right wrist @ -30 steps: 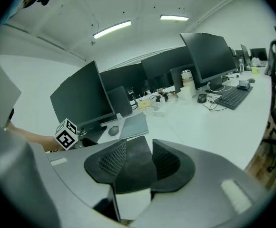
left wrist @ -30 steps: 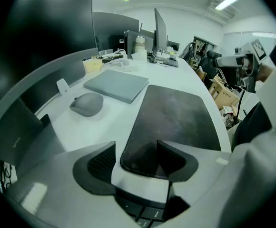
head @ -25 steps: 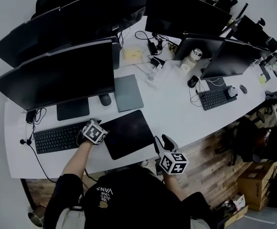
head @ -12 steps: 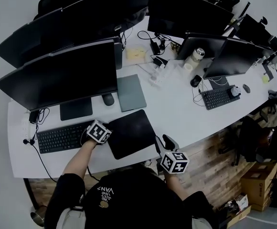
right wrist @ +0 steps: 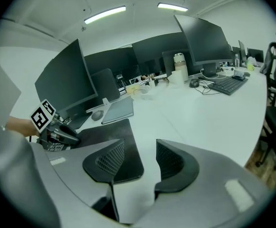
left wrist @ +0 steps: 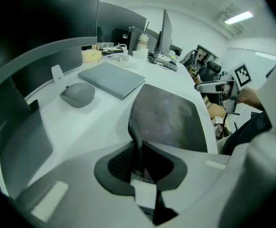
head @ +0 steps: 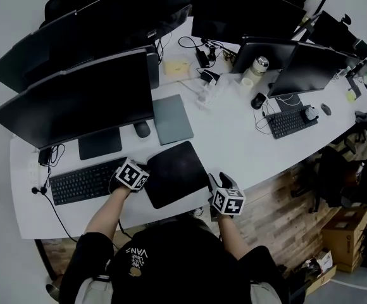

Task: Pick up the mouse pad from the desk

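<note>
We judge the pick-up to be at the grasp stage, and the lift has not begun.

1. Position of the part. The mouse pad (head: 176, 171) lies on the white worktop (head: 234, 138) in front of the person, just to the right of the keyboard (head: 82, 181). Most of its surface rests flat. Only its left edge is raised, where it curls up off the worktop.

2. Left gripper (left wrist: 139, 151). Its fingers (left wrist: 114, 163) are closing on that raised left edge. The left gripper view shows the edge standing upright in the narrow gap between them, and the pads appear to be in contact with it.

3. Right gripper (right wrist: 140, 158). Its fingers (right wrist: 104, 163) stand well apart and are opening. They hold nothing. The near right corner of the mouse pad shows below and between them, and no contact is visible.

4. Remaining work, as we judge it: complete the left grip, bring the right gripper onto the near right edge if a second hold is wanted, then raise the mouse pad clear of the worktop.
</note>
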Demonstrator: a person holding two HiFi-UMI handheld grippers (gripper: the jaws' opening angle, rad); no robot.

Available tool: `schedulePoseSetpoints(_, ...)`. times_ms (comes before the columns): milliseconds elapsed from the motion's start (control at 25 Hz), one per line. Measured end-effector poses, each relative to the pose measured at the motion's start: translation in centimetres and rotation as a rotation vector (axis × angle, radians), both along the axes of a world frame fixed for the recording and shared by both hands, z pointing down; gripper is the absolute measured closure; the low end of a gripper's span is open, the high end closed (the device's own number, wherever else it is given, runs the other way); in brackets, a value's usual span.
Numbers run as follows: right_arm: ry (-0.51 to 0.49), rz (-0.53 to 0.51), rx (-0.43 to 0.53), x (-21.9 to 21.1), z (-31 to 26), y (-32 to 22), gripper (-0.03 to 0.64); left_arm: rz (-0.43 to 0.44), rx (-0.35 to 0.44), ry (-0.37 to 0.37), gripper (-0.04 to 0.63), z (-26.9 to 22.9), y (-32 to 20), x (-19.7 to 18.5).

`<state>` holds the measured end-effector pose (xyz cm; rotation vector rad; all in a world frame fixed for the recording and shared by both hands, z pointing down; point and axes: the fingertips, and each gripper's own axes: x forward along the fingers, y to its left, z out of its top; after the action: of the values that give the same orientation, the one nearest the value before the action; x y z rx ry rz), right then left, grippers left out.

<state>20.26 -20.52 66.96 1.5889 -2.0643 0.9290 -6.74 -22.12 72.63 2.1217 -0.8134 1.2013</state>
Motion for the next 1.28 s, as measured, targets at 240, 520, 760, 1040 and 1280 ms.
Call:
schedulePoseSetpoints(240, 0.064, -0.040, -0.094, -1.4, 3.6, 0.2, 0.355, -0.009, 0.019, 0.013, 0.551, -0.3, 0.1, 0.1)
schedulePoseSetpoints(520, 0.177, -0.064, -0.111, -2.7, 4.5, 1.0, 0.321, -0.003, 0.038, 0.029, 0.551, -1.1, 0.2, 0.3)
schedulePoseSetpoints(760, 0.188, -0.110, -0.113, -4.6, 4.4, 1.3, 0.348, -0.003, 0.045, 0.040, 0.552, -1.2, 0.2, 0.4)
schedulePoseSetpoints(1040, 0.084, -0.075, -0.112, -4.9, 4.4, 1.5, 0.510, 0.000, 0.049, 0.051, 0.554, -1.2, 0.3, 0.4)
schedulePoseSetpoints(1280, 0.032, -0.055, -0.066, -5.7, 2.7, 1.7, 0.562, 0.018, 0.089, 0.088, 0.554, -2.9, 0.1, 0.8)
